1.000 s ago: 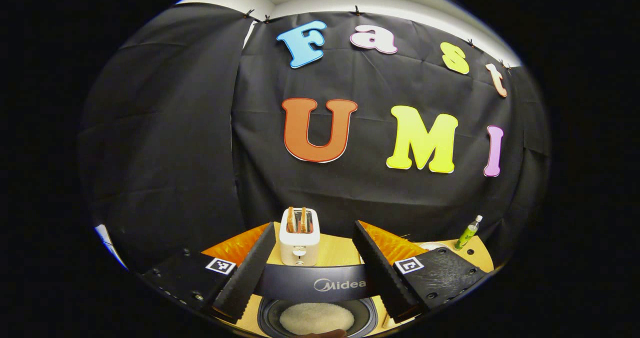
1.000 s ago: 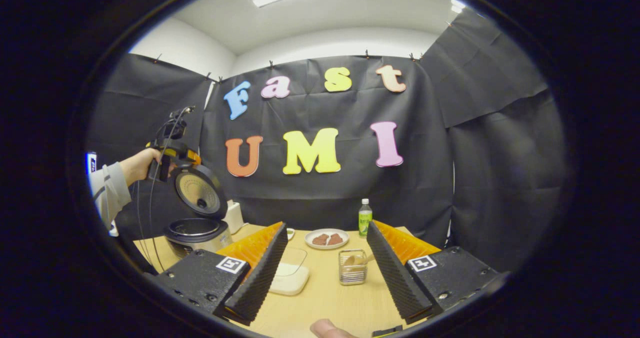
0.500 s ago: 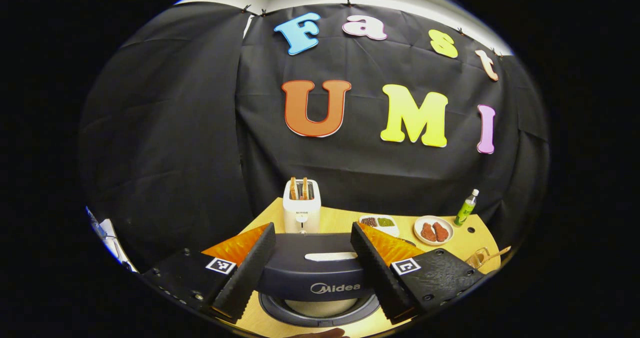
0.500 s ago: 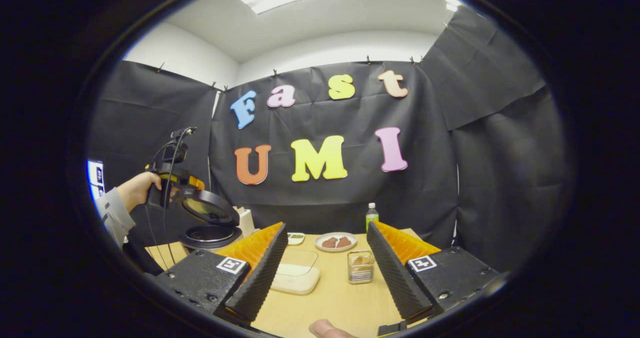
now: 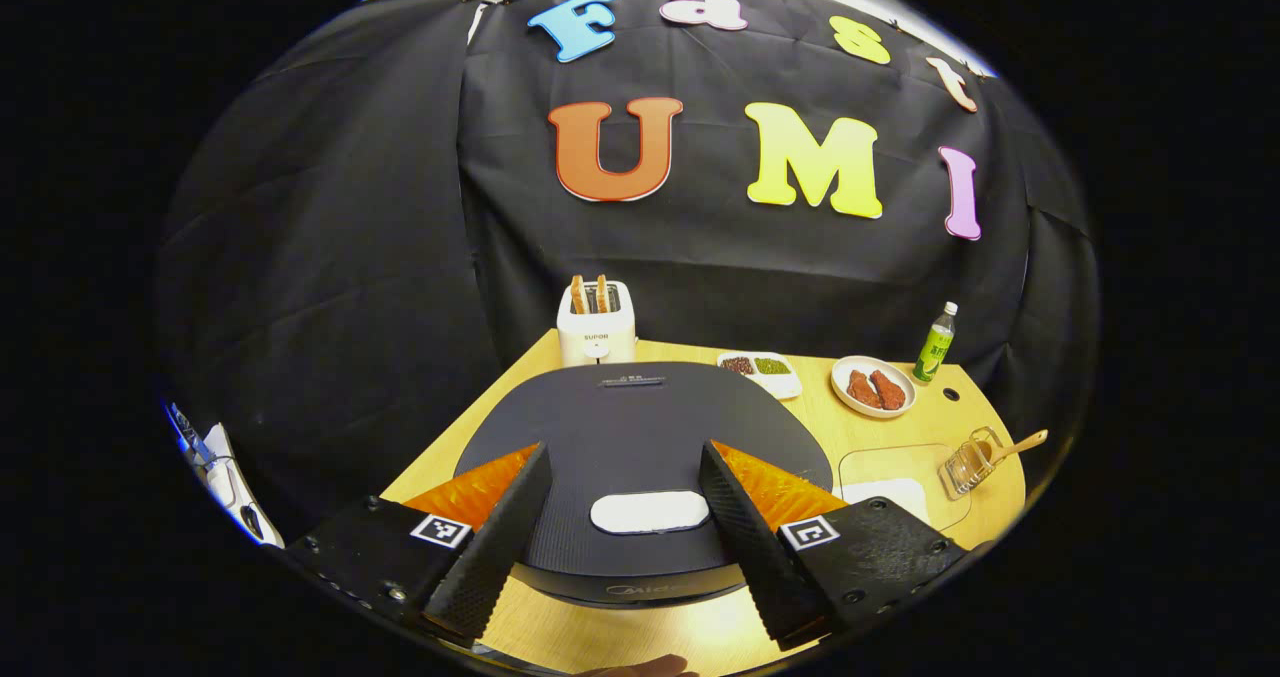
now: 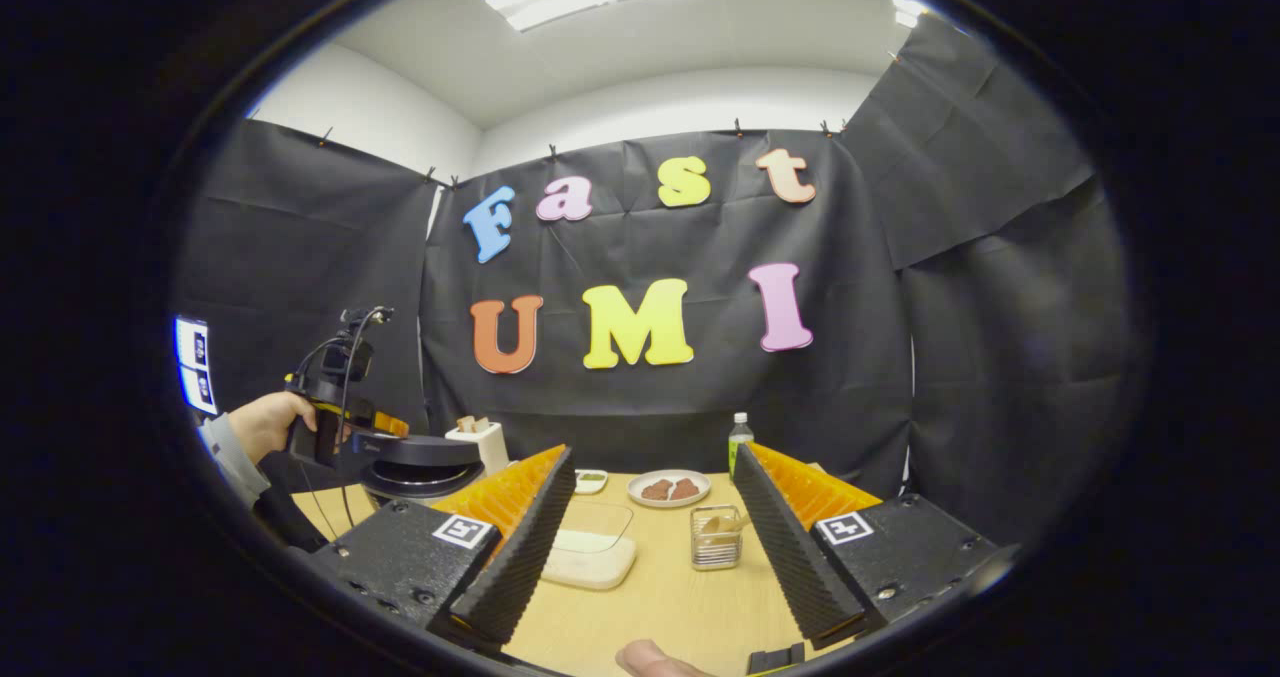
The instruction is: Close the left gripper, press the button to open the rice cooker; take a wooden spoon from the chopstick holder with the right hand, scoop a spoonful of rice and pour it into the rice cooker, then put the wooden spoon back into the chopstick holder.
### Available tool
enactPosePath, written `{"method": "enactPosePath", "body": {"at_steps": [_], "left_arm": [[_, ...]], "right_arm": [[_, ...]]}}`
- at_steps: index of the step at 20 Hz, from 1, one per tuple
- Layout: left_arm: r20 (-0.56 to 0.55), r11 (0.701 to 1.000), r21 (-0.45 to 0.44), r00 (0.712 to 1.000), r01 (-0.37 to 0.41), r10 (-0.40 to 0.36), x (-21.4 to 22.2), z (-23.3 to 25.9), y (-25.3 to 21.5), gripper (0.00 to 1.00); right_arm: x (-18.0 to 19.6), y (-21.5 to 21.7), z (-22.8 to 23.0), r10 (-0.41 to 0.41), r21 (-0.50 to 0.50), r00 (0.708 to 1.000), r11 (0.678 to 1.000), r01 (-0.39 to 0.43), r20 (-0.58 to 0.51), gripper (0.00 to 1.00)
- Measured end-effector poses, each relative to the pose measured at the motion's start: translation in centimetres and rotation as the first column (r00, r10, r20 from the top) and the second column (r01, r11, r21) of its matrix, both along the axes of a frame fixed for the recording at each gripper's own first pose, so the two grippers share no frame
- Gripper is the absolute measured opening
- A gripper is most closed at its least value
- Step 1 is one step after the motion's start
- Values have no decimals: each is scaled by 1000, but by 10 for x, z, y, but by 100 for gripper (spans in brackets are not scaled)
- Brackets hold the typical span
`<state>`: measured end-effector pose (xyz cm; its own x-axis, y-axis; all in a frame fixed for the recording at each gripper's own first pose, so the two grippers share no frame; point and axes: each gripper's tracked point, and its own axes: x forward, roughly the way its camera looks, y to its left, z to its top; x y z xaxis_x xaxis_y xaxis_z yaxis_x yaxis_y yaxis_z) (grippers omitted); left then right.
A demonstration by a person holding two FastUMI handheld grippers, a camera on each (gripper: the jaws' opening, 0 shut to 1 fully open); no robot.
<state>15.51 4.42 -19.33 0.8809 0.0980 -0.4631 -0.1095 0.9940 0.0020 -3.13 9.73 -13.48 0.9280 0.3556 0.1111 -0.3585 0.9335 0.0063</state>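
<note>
The rice cooker's dark lid (image 5: 640,422) lies down nearly flat. My left gripper (image 5: 624,451) is open just over it, fingers either side of the white patch (image 5: 649,511) at the lid's front. In the right gripper view the cooker (image 6: 420,469) stands at the left, with a hand (image 6: 262,425) holding that gripper above the lid. My right gripper (image 6: 652,452) hangs open over the table with nothing in it. Ahead of it the wire chopstick holder (image 6: 714,547) holds the wooden spoon (image 6: 722,523), and a clear box of rice (image 6: 590,557) sits to the left.
On the wooden table (image 5: 900,422) behind the cooker are a white toaster with bread (image 5: 596,325), a two-part dish (image 5: 760,368), a plate of brown pieces (image 5: 872,387) and a green bottle (image 5: 936,342). The holder (image 5: 968,465) stands near the table's right edge.
The cooker's lid has swung from upright down to nearly flat, hiding the rice in the pot, and my left gripper came down with it. My right gripper has hardly moved.
</note>
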Motion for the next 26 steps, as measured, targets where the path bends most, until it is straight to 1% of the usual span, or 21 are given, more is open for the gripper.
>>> {"method": "enactPosePath", "body": {"at_steps": [2,6,8,10,11,14,15,16,17,18,21,22,23,26], "left_arm": [[-41,1000,-15,999,-3,2,-5,-7,0,97],[-114,1000,-10,993,-10,9,-13,-15,-3,98],[-158,1000,-14,987,6,-8,-20,-20,-6,98],[-229,999,-27,973,27,-33,-37,-30,-15,98],[-224,999,-19,974,32,-35,-38,-29,-14,98],[-233,999,-32,972,24,-31,-42,-31,-16,98],[-226,999,-28,974,29,-35,-44,-29,-17,98],[-225,999,-25,974,32,-37,-46,-32,-18,100],[-207,999,-24,978,31,-36,-48,-30,-16,98],[-186,999,-26,982,28,-32,-48,-29,-15,98],[-87,1000,-10,996,29,-30,-49,-28,-14,99],[-60,1000,-9,998,28,-28,-49,-29,-13,98],[-57,1000,-15,998,24,-24,-50,-38,-15,99],[35,1000,-10,999,17,-16,-50,-35,-13,98]], "right_arm": [[0,3,-2,10,3,1000,1000,-10,-10,100],[-1,8,-3,28,-2,999,1000,-28,-19,100],[-2,5,-2,25,-4,1000,1000,-25,-14,100],[-4,4,-2,23,-3,1000,1000,-23,-12,100],[-5,4,-2,24,-5,1000,1000,-25,-14,100],[-9,4,-3,30,-5,1000,1000,-30,-11,100],[-9,4,-4,32,-10,999,999,-33,-13,100],[-10,3,-3,34,-12,999,999,-34,-11,100],[-12,2,-1,32,-11,999,999,-32,-7,100],[-12,0,-1,29,-9,1000,1000,-29,-3,100],[-14,0,-2,31,-11,1000,999,-31,-2,100],[-15,0,-3,34,-13,999,999,-34,-4,100],[-16,2,-3,38,-15,999,999,-38,-5,100],[-19,3,-5,46,-28,999,999,-46,-2,100]]}}
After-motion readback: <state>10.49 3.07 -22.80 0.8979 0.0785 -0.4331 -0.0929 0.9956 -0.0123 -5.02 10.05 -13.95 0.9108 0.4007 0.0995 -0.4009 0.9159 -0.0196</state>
